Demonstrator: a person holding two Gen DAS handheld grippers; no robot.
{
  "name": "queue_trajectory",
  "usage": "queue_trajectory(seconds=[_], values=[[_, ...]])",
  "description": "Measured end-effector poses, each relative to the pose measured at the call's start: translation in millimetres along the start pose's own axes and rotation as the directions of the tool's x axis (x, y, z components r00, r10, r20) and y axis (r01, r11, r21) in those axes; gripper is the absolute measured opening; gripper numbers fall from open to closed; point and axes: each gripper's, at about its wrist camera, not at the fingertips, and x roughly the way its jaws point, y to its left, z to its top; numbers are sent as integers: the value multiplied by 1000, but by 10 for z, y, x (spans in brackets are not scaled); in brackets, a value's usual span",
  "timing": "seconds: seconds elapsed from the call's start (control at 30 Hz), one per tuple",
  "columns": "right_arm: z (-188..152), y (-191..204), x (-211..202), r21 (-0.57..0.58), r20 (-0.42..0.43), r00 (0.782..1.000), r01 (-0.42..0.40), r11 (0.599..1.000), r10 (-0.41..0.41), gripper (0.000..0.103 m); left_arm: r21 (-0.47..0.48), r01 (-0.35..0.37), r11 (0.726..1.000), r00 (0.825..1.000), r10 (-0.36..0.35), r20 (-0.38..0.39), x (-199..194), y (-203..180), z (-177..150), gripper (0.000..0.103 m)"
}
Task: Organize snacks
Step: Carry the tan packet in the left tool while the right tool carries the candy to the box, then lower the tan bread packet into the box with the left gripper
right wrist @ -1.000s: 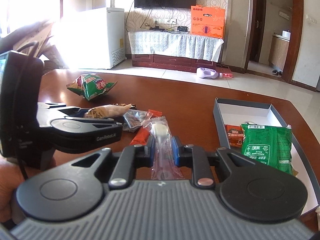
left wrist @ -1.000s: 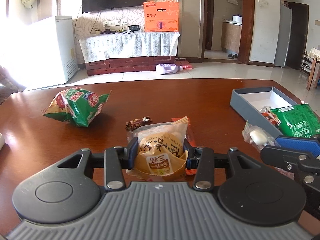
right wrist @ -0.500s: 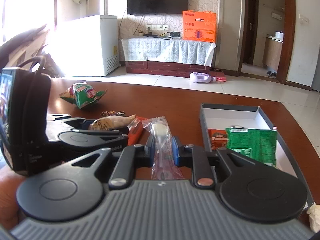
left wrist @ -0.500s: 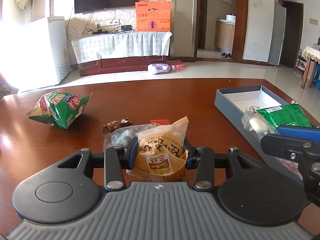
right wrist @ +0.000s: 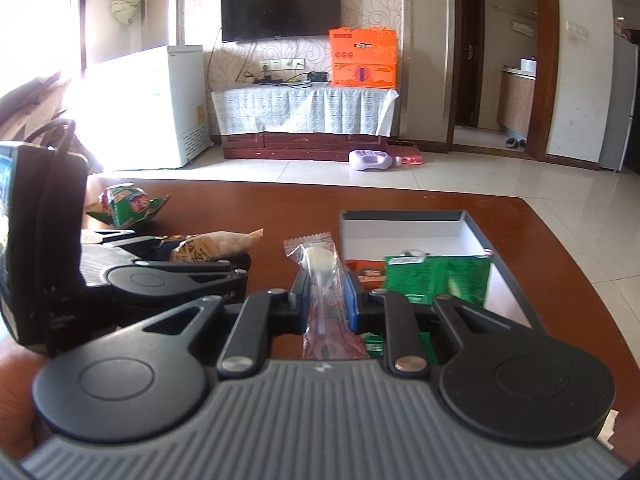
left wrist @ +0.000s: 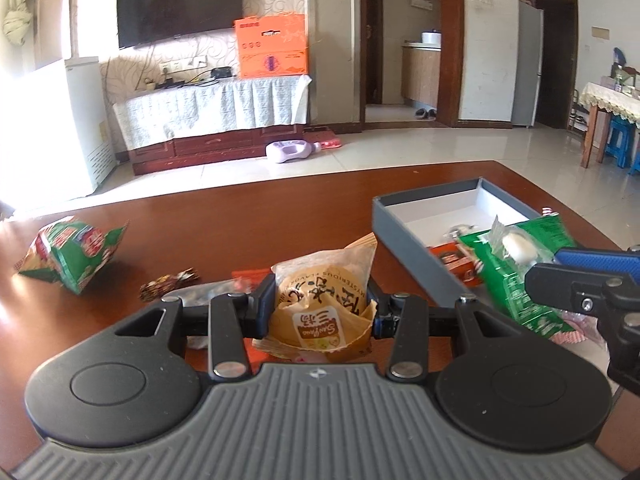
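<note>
boxed: green packet [right wrist: 436, 280] + orange packet [right wrist: 366, 272] in grey box [right wrist: 400, 216] | carrying: left gripper [left wrist: 322, 306] pinched bun pack [left wrist: 324, 300], right gripper [right wrist: 325, 300] clamped clear candy wrapper [right wrist: 320, 268] | left on table [left wrist: 240, 216]: green chip bag [left wrist: 72, 256], small dark candy [left wrist: 170, 282]

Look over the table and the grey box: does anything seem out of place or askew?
Yes. The green packet lies tilted in the grey box, its near end riding over the rim rather than lying flat. Loose snacks remain on the table: a green bag and a small dark wrapped candy.
</note>
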Motion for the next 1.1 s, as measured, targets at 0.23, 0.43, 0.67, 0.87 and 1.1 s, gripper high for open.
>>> queue_trajectory(seconds=[0.23,0.43,0.67,0.87,1.1], values=[[-3,-271,29,45,-1,1000,26,999,-26,21,29,30,999,999,-30,14,110,-259,141,49],[-36,-441,21,72,-12,999,41,997,-40,21,53,61,997,998,-61,7,288,-525,233,49],[-71,-596,-7,83,-22,997,70,994,-69,21,68,86,994,996,-87,8,492,-799,375,49],[-78,-635,-23,71,-25,997,77,994,-76,21,73,102,992,995,-102,-3,681,-958,469,49],[-79,-687,-33,72,-30,996,81,994,-79,21,88,112,990,994,-111,-20,914,-1036,552,49]])
